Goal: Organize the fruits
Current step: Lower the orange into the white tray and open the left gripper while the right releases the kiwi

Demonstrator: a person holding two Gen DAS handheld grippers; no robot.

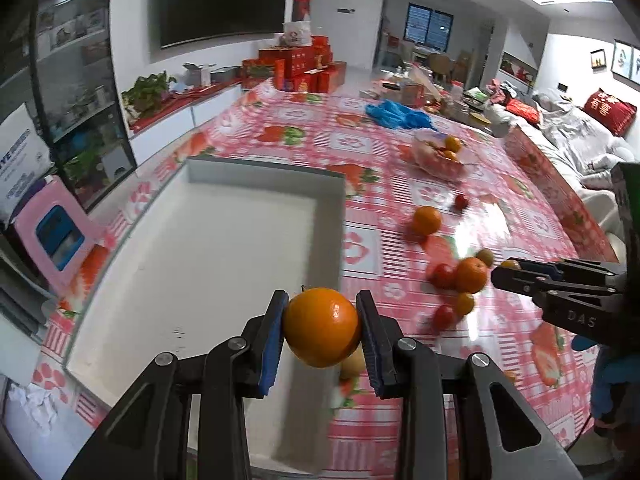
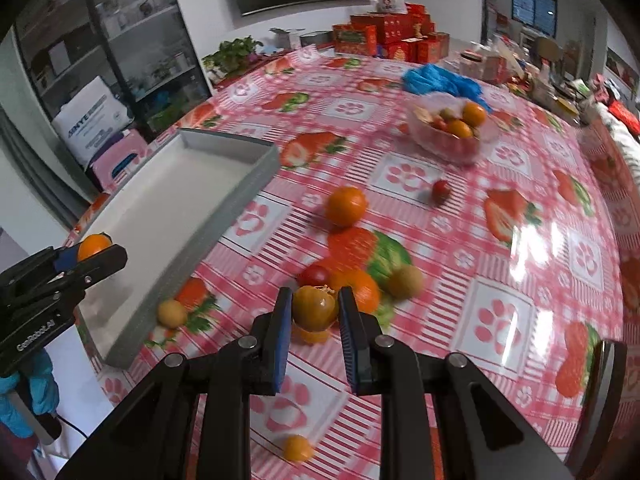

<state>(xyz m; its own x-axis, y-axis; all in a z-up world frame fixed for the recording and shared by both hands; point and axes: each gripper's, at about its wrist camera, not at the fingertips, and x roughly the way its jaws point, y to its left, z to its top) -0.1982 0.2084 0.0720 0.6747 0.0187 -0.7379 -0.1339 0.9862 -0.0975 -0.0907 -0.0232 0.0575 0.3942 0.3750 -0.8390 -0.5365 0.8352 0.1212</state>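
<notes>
Left gripper (image 1: 322,326) clamps an orange (image 1: 321,326), lower centre, above the tray (image 1: 200,240) edge. Right gripper (image 2: 314,308) pinches a small fruit (image 2: 315,307). Risk: either round fruit slipping from the pads and rolling across the table (image 2: 500,264).

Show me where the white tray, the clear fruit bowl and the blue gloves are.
white tray (image 1: 200,248), left wrist view, bare floor.
clear fruit bowl (image 2: 432,142), right wrist view, near wall.
blue gloves (image 2: 436,78), right wrist view, middle of pile.
</notes>
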